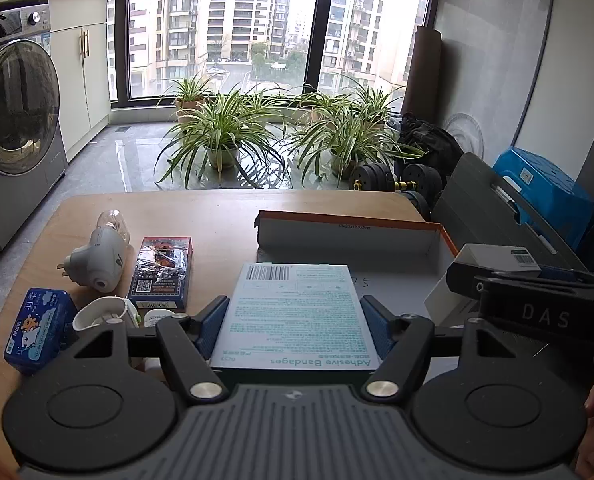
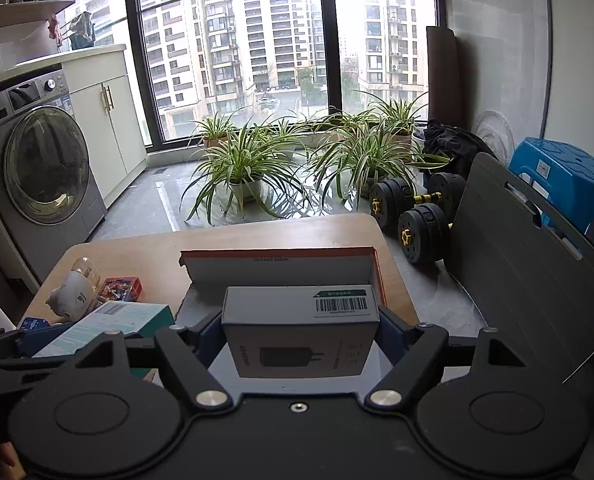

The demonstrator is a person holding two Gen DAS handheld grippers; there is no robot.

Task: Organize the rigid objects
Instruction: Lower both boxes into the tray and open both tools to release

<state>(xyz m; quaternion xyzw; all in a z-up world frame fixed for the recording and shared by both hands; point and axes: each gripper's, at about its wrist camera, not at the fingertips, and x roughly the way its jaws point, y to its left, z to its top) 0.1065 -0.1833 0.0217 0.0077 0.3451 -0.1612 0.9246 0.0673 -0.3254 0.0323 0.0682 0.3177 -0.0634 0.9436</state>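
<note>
While both hand-held grippers are loaded, collision is the main risk. Left hand-held gripper (image 1: 293, 326) clamps the adhesive bandage box (image 1: 293, 316); right hand-held gripper (image 2: 299, 334) clamps a white charger box (image 2: 301, 332). Both hover side by side over the open orange-edged cardboard box (image 1: 377, 236) on the counter (image 1: 217, 216). Simultaneous lowering could knock boxes together or catch the wall, twisting either grip.
</note>
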